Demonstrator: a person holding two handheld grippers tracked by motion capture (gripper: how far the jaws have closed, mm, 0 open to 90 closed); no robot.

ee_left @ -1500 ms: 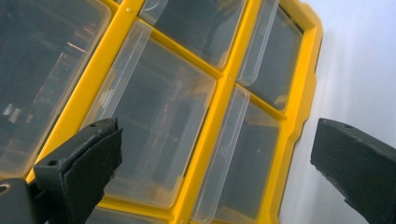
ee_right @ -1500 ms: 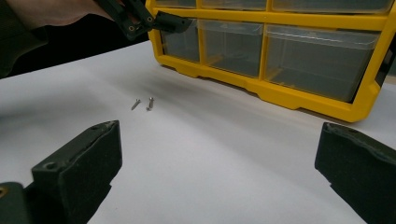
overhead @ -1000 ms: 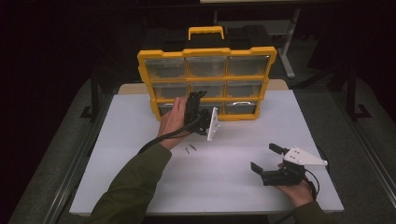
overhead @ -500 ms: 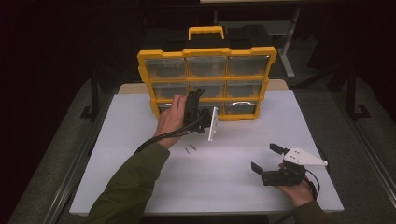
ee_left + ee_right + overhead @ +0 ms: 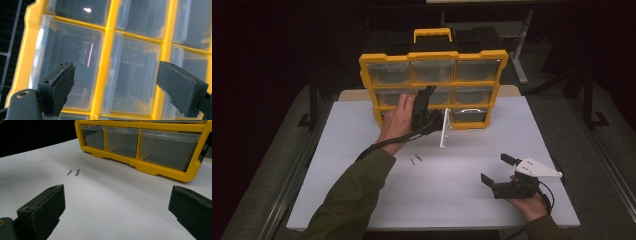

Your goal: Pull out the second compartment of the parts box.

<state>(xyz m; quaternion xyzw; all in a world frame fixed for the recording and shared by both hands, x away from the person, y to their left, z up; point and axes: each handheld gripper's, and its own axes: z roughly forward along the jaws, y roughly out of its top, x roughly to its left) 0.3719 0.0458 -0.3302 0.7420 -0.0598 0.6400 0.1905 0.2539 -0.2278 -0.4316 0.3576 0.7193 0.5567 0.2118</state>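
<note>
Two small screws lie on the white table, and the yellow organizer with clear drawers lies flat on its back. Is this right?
Not quite. The yellow organizer stands upright at the table's far edge, its drawers facing the person, as the high view shows. The two screws do lie on the white table.

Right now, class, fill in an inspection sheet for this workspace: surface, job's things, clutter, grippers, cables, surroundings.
Surface: white table, flat and mostly bare.
Job's things: yellow organizer upright at the far edge, clear drawers shut; two screws loose on the table.
Clutter: nothing seen.
Grippers: left gripper raised at the organizer's middle row, jaws apart and just been closing, nothing between them; right gripper low over the table, open, empty.
Cables: black cable trailing over the left sleeve.
Surroundings: dark floor, metal frames.
</note>
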